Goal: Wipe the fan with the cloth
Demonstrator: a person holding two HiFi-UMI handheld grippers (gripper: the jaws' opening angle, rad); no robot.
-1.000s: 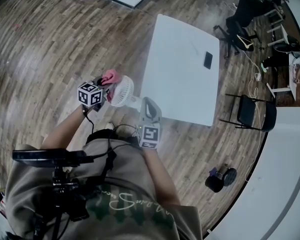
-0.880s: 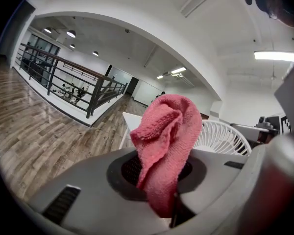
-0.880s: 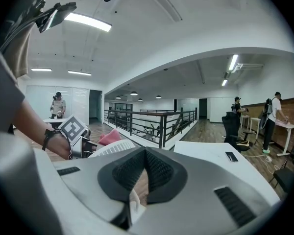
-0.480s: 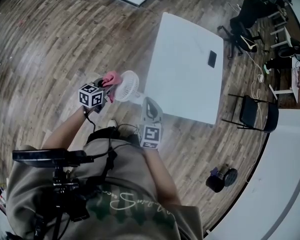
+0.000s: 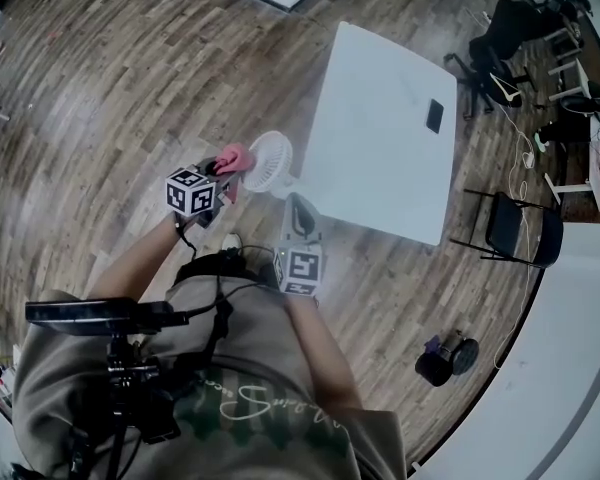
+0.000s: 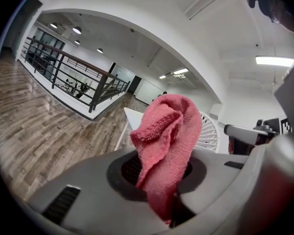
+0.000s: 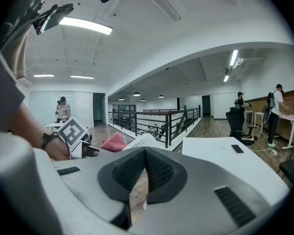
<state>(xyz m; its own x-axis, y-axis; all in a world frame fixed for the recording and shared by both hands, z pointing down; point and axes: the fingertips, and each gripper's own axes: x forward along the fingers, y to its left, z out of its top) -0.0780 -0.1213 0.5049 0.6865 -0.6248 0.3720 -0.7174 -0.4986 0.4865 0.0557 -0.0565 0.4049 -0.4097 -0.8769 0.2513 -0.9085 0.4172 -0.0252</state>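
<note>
My left gripper (image 5: 220,173) (image 6: 159,170) is shut on a pink cloth (image 5: 232,158) (image 6: 169,126), which stands up bunched from between its jaws. Right beside the cloth is the round white fan (image 5: 268,161) (image 6: 208,131), up in the air over the wooden floor. From the fan a white stem runs down into my right gripper (image 5: 300,213) (image 7: 146,153), which is closed on it. In the right gripper view the fan's grille edge (image 7: 139,142) and the cloth (image 7: 113,142) show just beyond the nearly closed jaws.
A white table (image 5: 380,148) (image 7: 230,155) stands just right of the fan, with a dark phone (image 5: 434,115) (image 7: 237,149) on it. A black chair (image 5: 510,230) and dark items (image 5: 442,358) sit on the floor at the right. A railing (image 7: 152,119) and people stand far off.
Both grippers, with the cloth and the fan, have drifted slightly up and right in the head view, toward the table's edge. Both grips look the same.
</note>
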